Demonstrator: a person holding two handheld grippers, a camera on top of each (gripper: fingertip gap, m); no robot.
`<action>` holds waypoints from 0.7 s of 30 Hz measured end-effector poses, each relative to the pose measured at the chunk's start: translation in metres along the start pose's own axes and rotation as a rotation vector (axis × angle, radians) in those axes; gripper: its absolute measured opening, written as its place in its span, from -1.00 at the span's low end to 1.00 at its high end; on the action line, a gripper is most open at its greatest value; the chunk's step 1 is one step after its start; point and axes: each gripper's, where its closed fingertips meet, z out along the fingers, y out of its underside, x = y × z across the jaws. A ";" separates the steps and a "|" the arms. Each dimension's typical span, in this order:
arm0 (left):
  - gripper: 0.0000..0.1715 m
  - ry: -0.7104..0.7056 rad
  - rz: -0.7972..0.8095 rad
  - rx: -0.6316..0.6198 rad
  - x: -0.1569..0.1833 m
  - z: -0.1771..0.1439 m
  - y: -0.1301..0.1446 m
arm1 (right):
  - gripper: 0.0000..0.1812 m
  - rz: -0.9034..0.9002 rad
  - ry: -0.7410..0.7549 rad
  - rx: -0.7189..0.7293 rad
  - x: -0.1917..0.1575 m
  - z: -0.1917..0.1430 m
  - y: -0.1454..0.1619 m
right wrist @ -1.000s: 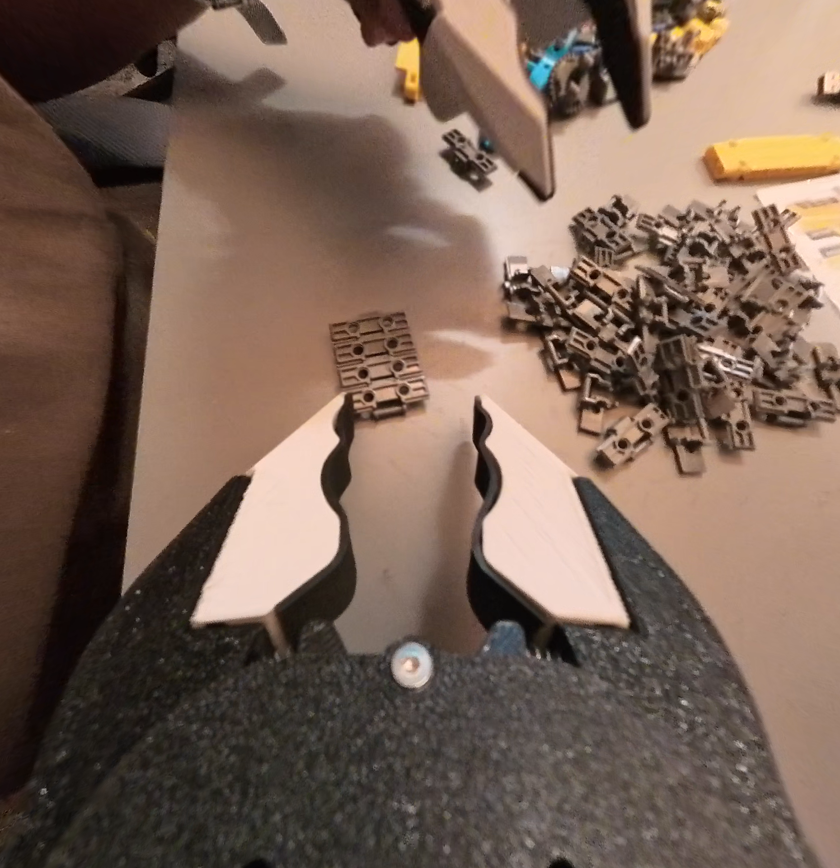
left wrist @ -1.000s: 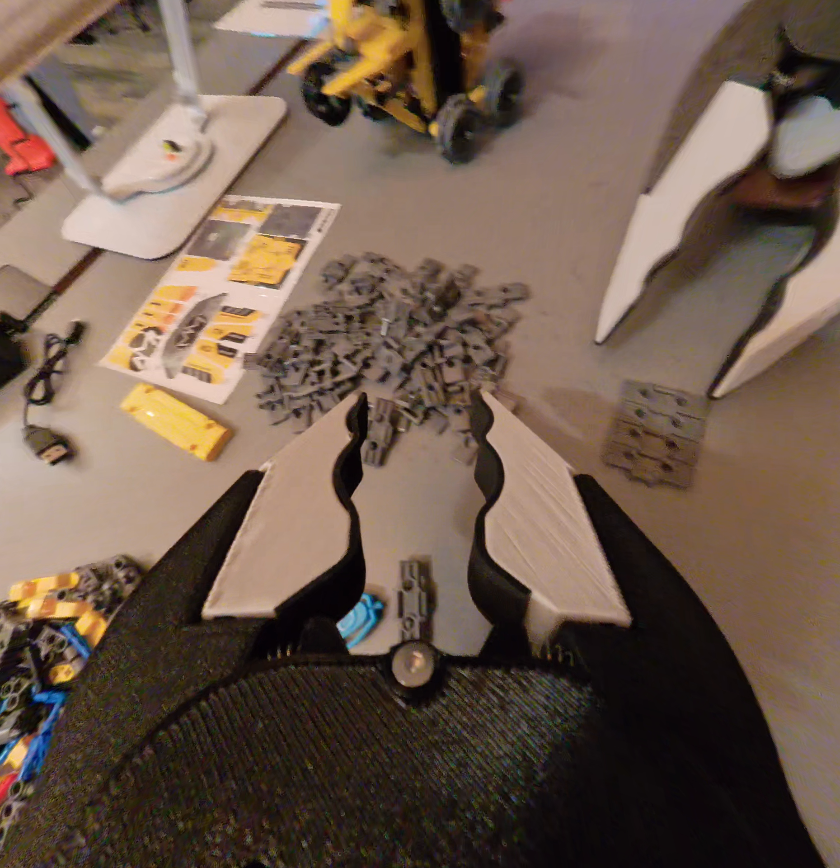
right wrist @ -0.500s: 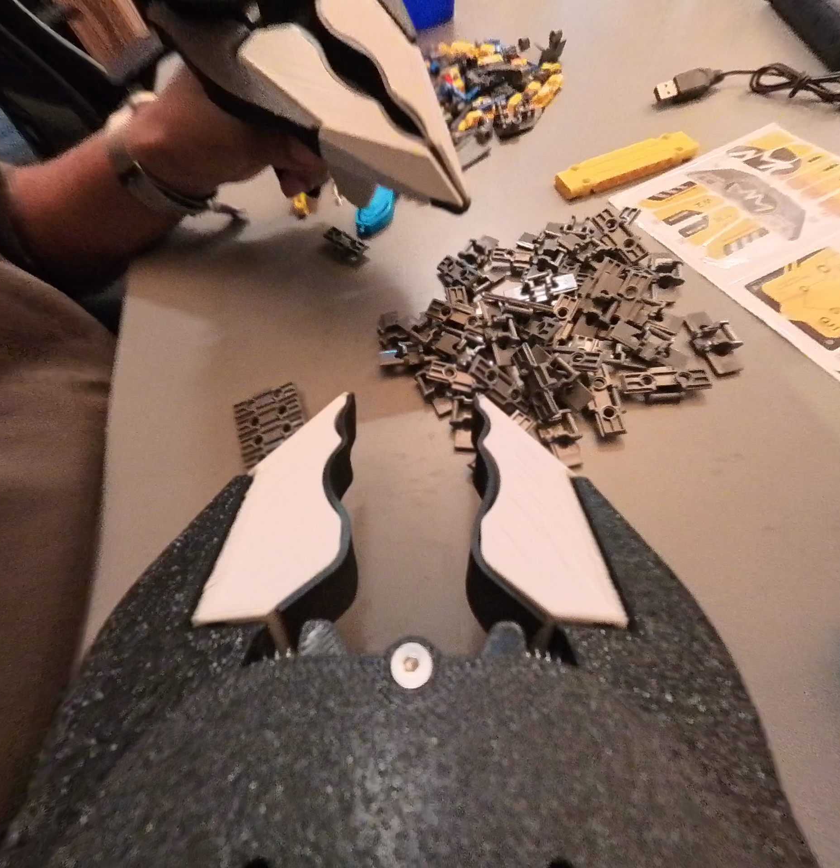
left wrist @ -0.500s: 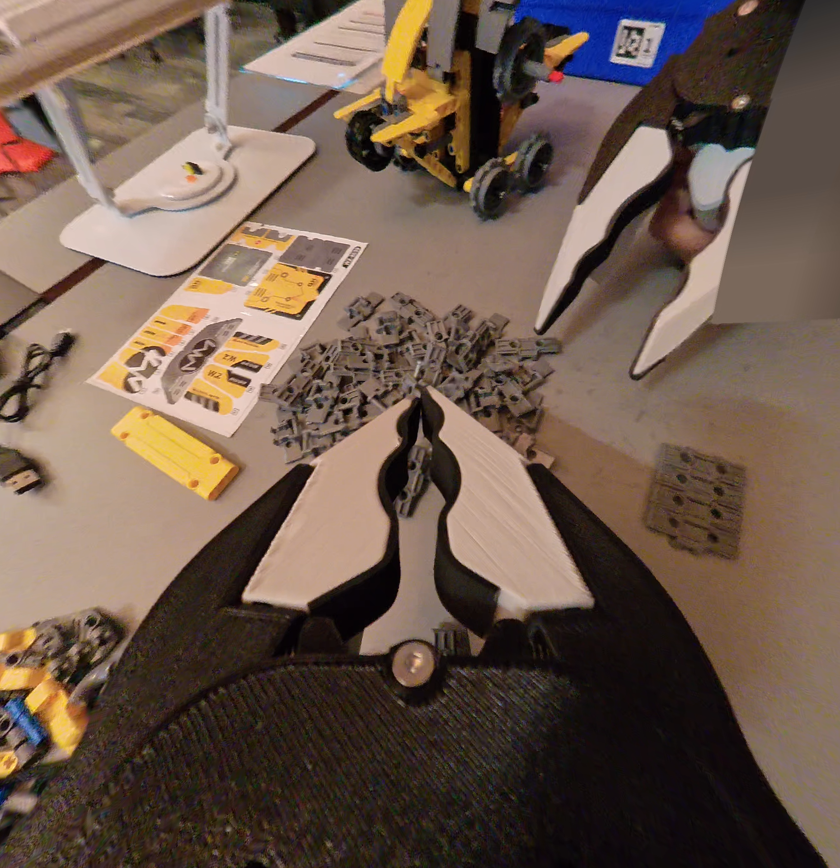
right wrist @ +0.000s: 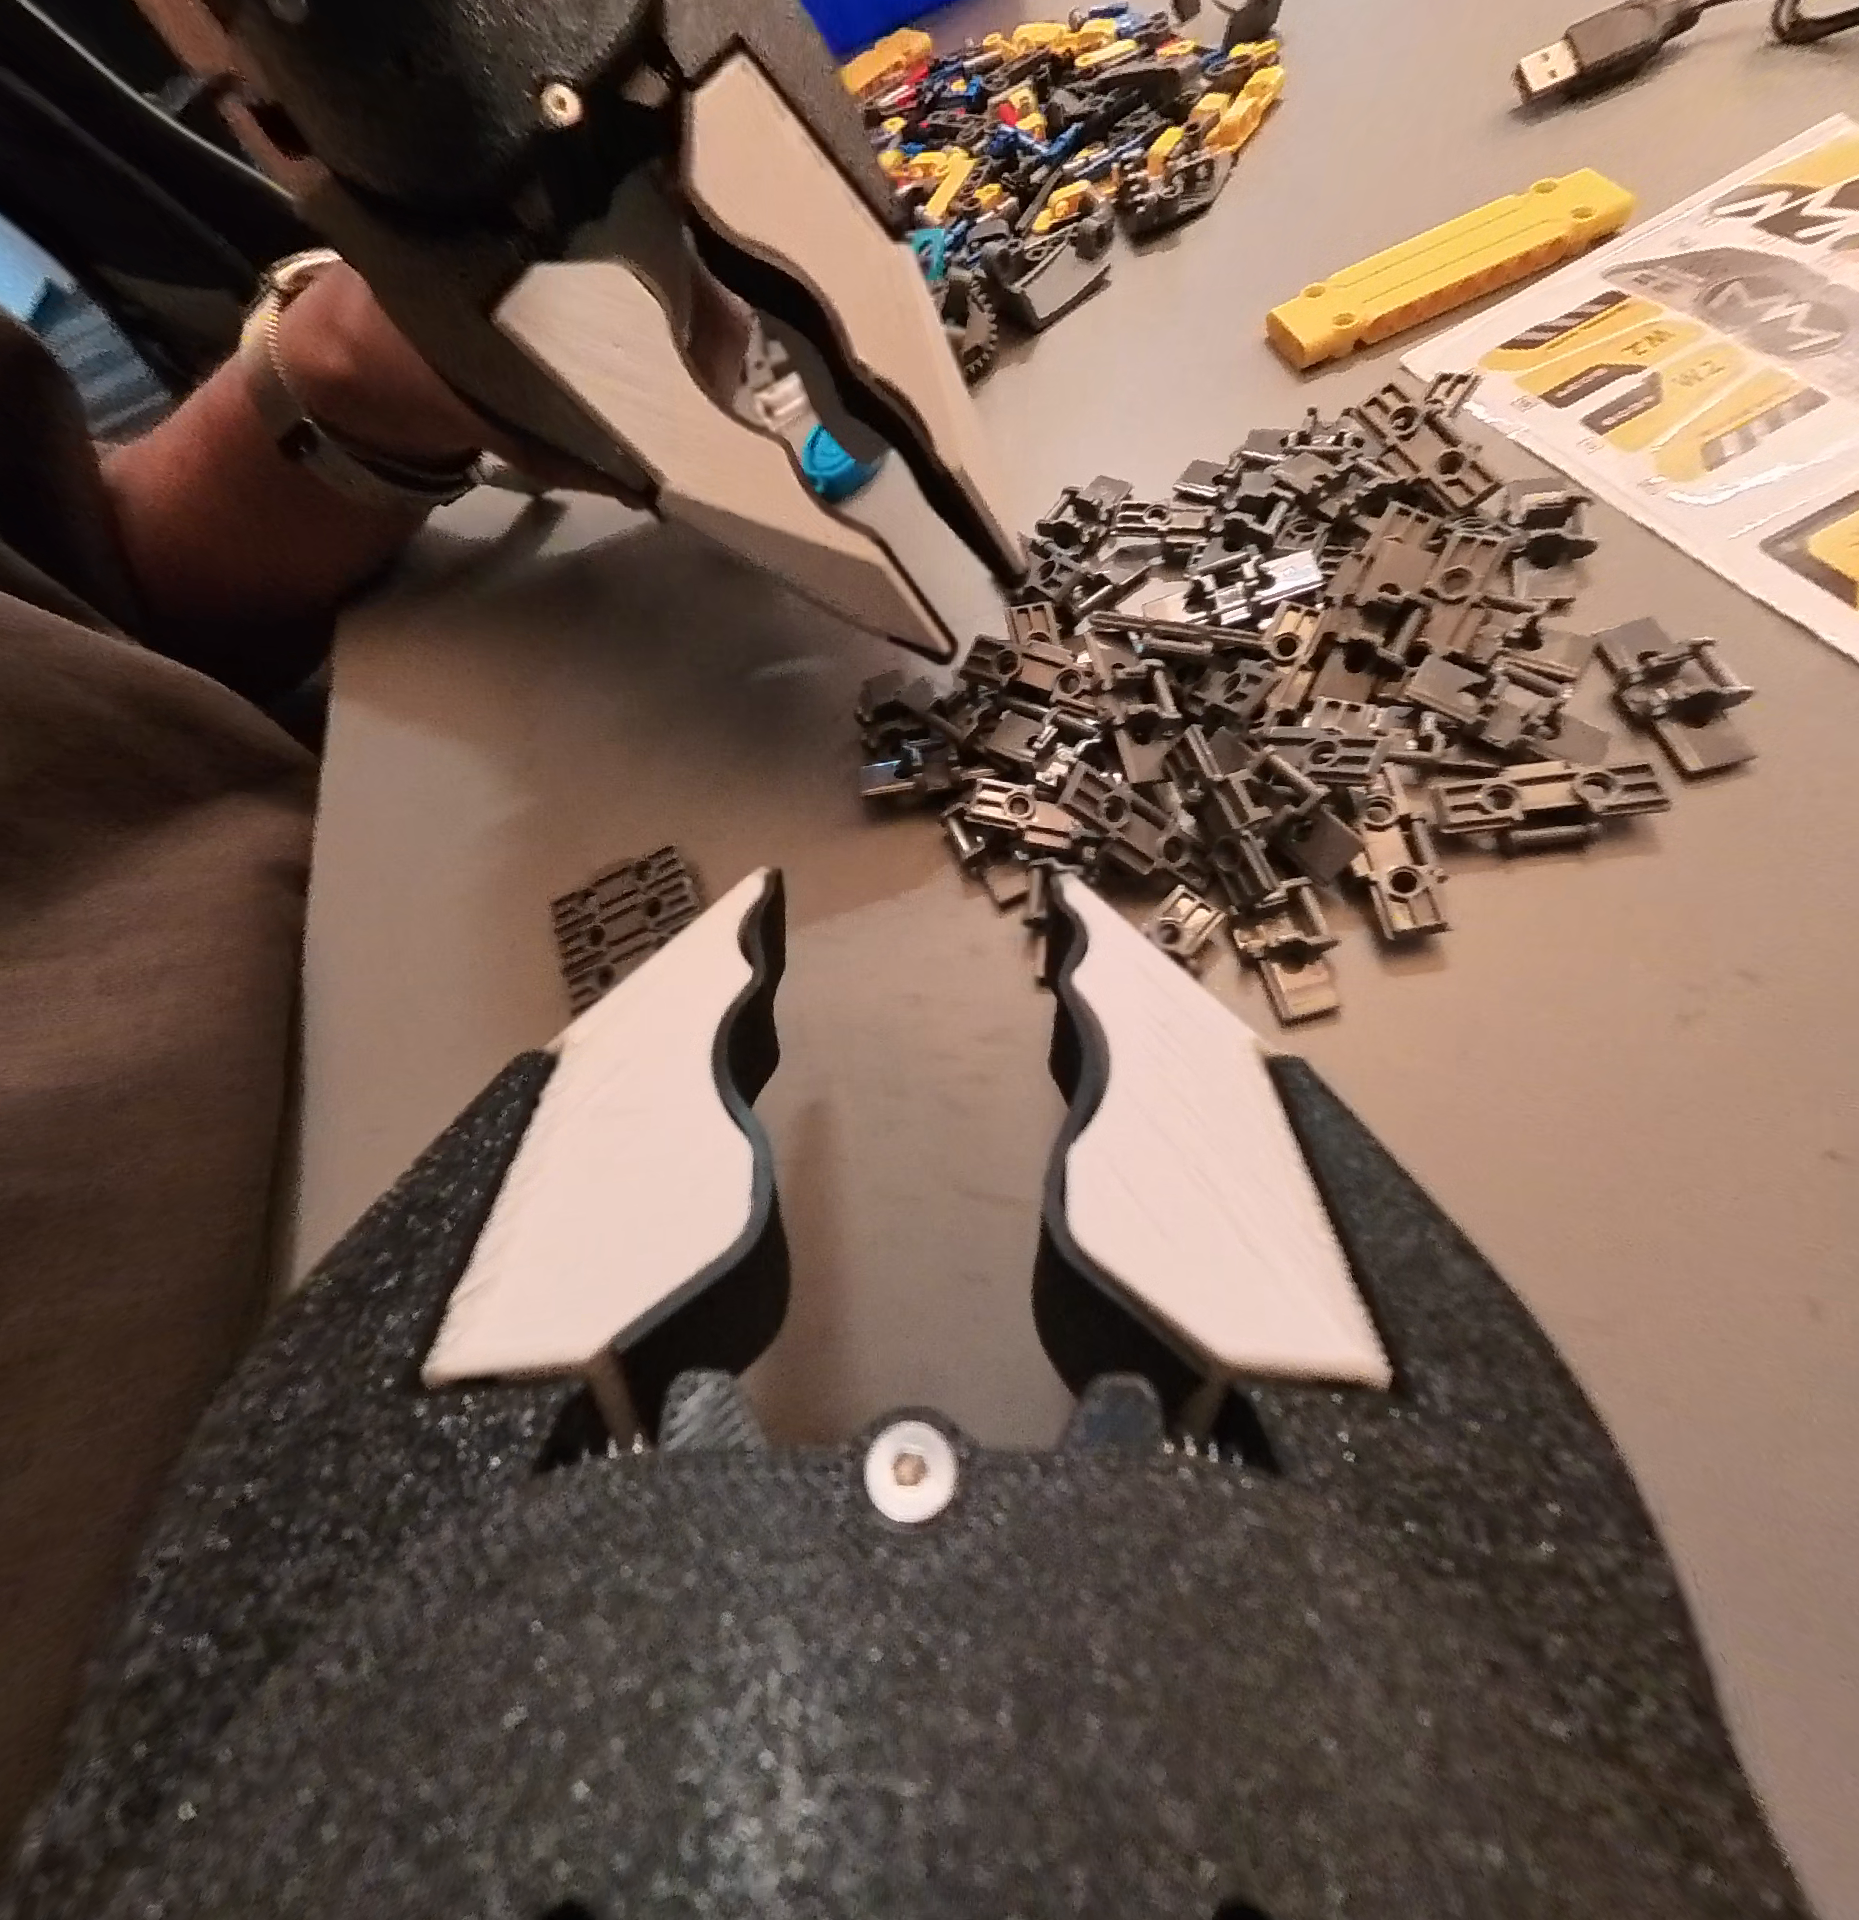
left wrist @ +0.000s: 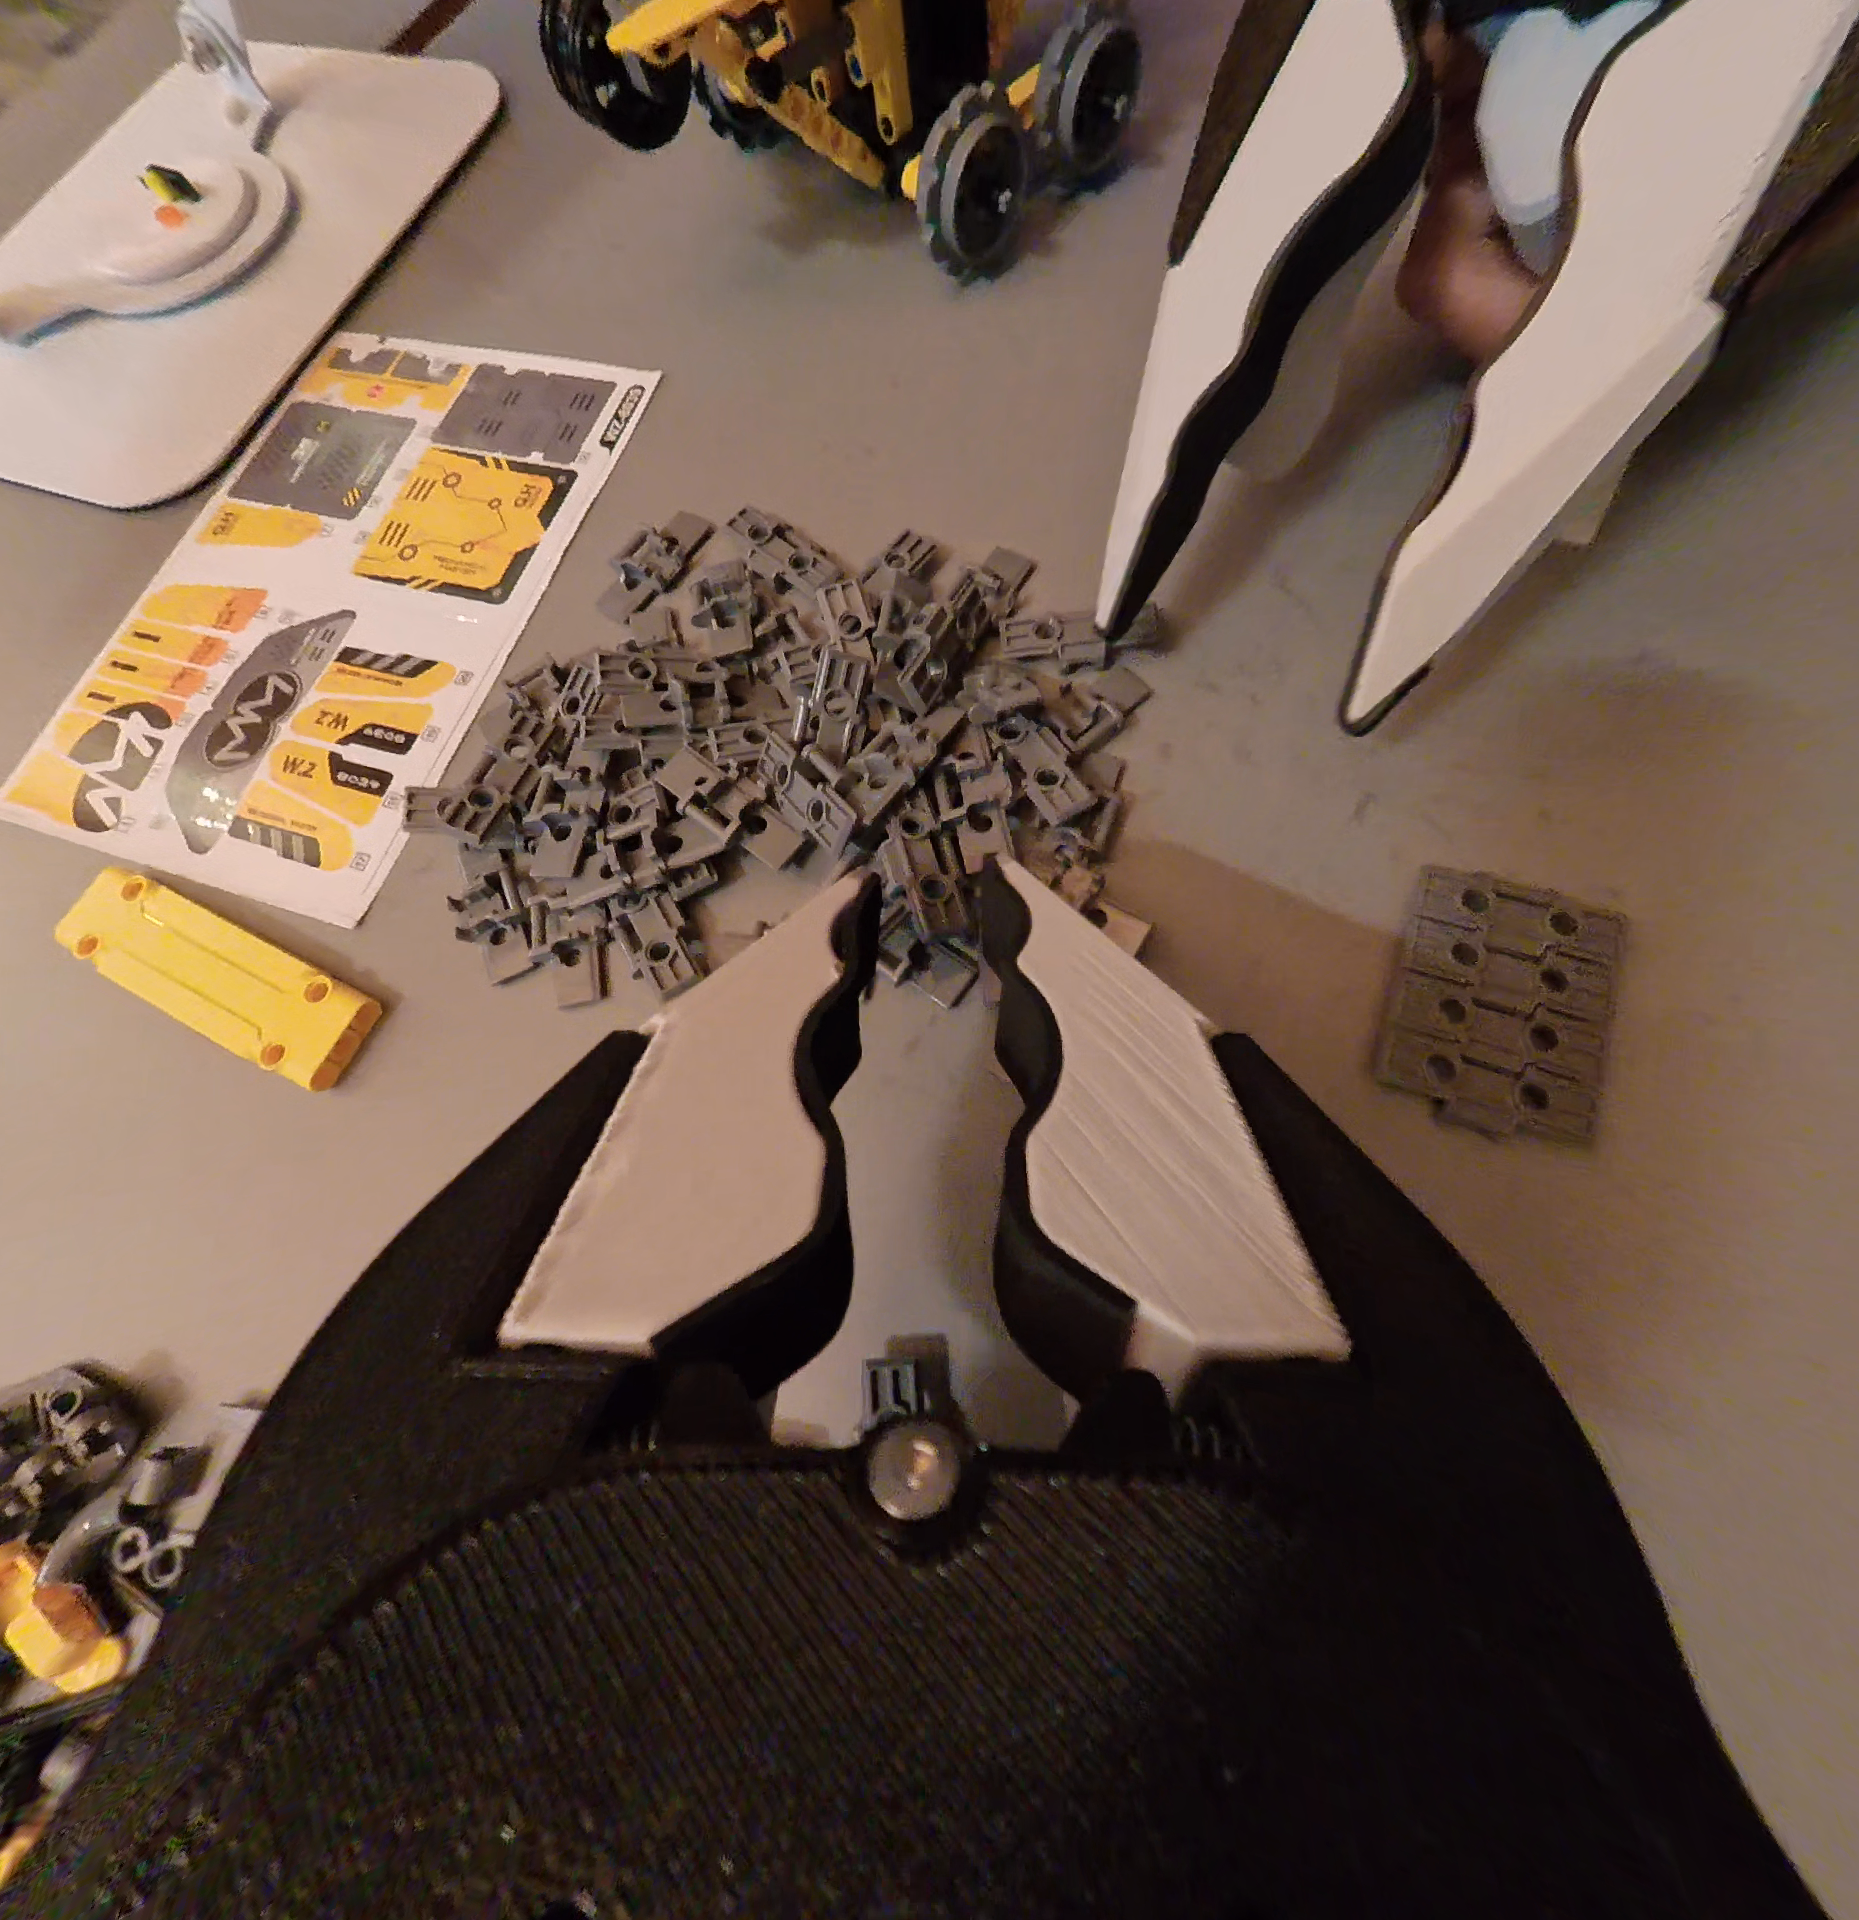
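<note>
Left tongs (left wrist: 930, 888), narrowly parted, tips at the near edge of a grey brick pile (left wrist: 790, 748); right tongs (right wrist: 914, 904) gape wide, empty, beside it.

Two handheld grippers of the same build. Left gripper (left wrist: 930, 899): black body with fine ribbed print lines, one round silver screw in the middle near the finger roots. Fingers (left wrist: 717, 1132) flat and pale grey-white on top, tapering to a point, with wavy black pads along the inner edges. Right gripper (right wrist: 914, 904): black body with rough speckled grain, one pale screw head in the centre, same white tapered fingers (right wrist: 1185, 1122) with wavy black lining. Metal bracelet (right wrist: 281, 384) worn at the wrist of the hand behind the left gripper.
</note>
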 end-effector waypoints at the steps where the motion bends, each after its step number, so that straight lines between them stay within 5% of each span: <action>1: -0.79 0.000 -0.006 -0.008 0.001 0.001 0.003 | -0.45 0.007 -0.017 -0.001 -0.002 0.000 0.000; 21: -1.00 -0.057 -0.015 0.025 0.000 -0.001 0.002 | -0.45 0.016 -0.004 0.030 -0.006 -0.003 -0.001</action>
